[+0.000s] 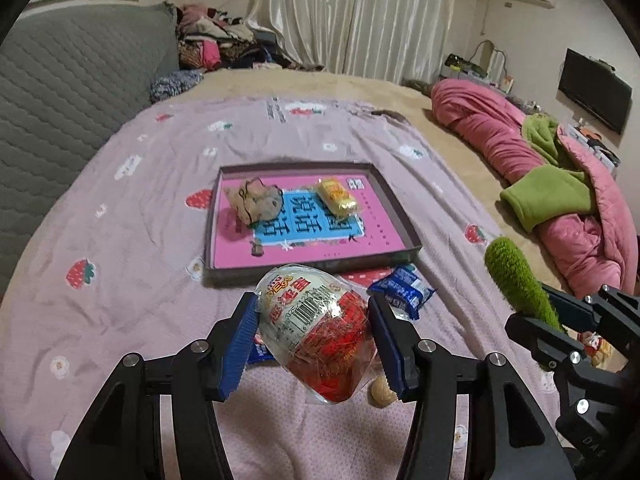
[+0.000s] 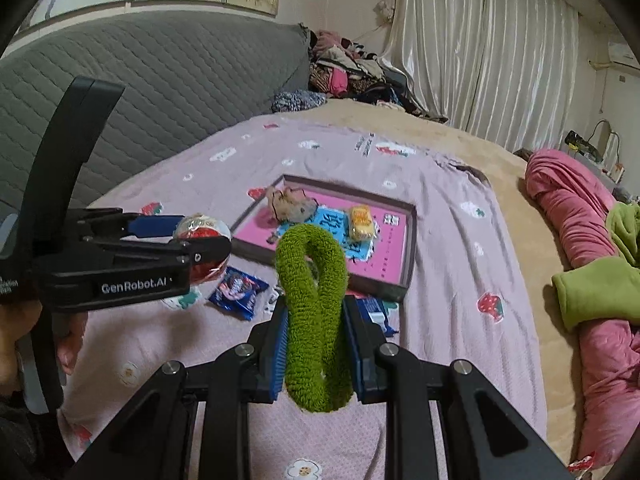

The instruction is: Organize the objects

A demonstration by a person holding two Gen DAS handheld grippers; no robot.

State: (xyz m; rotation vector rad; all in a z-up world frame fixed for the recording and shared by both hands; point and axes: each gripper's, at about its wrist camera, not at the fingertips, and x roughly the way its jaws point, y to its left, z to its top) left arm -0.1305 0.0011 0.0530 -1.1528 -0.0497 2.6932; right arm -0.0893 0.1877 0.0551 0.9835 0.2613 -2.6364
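Red-white snack pack [image 1: 316,332] pinched in left fingers [image 1: 240,340]; right fingers [image 2: 276,356] squeeze fuzzy green loop [image 2: 316,312].

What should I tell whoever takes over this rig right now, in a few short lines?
Left gripper: shut on a red-and-white snack packet, held above the bedsheet.
Right gripper: shut on a green fuzzy loop, also lifted.
Tray: already holds a yellow snack packet and a beige crumpled pouch.
Still loose on the sheet in front of the tray: blue wrapped snacks and a small tan round item.
Left to do: probably place both held things in the tray, then collect the loose ones.
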